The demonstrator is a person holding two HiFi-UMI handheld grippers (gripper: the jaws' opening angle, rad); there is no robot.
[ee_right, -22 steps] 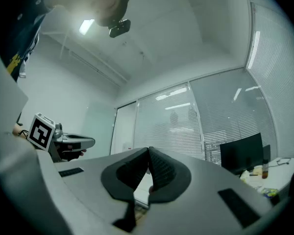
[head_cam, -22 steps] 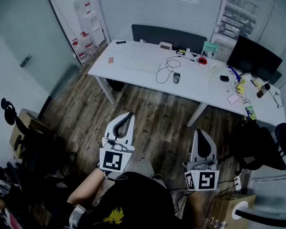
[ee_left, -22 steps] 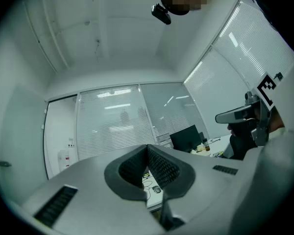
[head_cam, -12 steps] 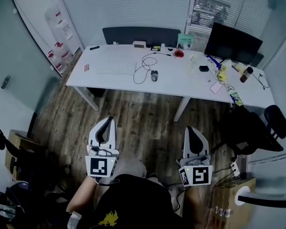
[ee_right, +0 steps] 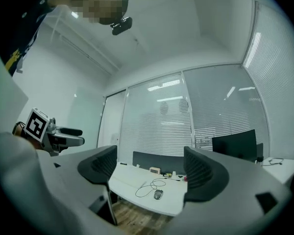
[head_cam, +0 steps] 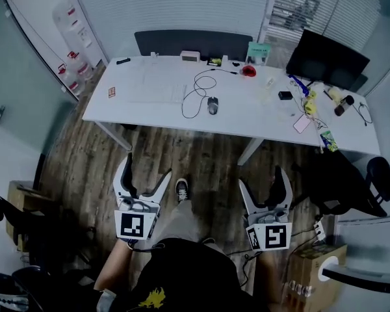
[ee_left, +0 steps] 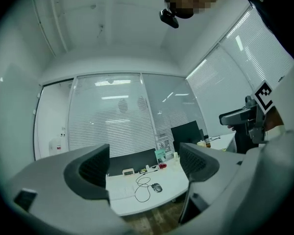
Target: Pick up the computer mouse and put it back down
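Head view: mouse lies on the desk, well apart from the left gripper and right gripper, both spread wide and empty. Its looped cable could snag when lifted.

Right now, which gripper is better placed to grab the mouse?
Probably the right gripper: both are open, empty and far from the desk, but the mouse lies slightly nearer its side.
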